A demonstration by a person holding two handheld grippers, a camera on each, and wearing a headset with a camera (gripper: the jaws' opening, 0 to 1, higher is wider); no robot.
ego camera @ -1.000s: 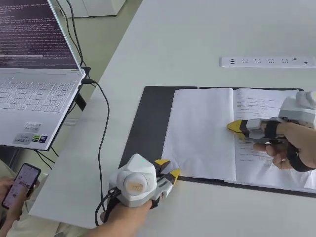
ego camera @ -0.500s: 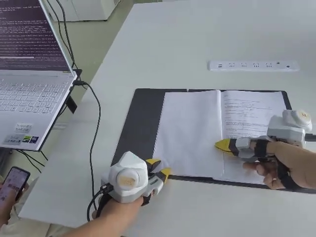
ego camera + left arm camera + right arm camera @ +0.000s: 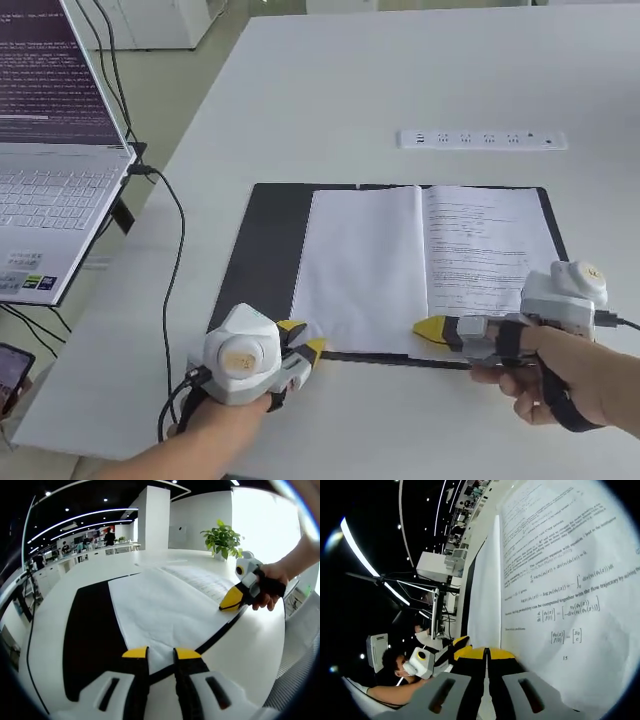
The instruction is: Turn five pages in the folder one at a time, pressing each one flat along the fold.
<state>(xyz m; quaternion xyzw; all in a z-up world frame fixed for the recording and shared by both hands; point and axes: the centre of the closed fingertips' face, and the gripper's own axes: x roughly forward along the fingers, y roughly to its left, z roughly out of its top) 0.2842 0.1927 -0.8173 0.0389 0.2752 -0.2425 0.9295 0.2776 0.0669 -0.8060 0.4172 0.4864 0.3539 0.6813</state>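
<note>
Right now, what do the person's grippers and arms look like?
Both grippers have white bodies, dark grey jaws and yellow tips. The left gripper has a rounded housing with a pale orange disc and a black cable trailing off it. The right gripper carries black straps. The forearms are bare.

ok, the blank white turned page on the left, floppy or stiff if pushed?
Probably floppy: the blank white turned page looks like a thin sheet lying flat on the black folder. Likely light, so a sideways push may buckle it.
</note>
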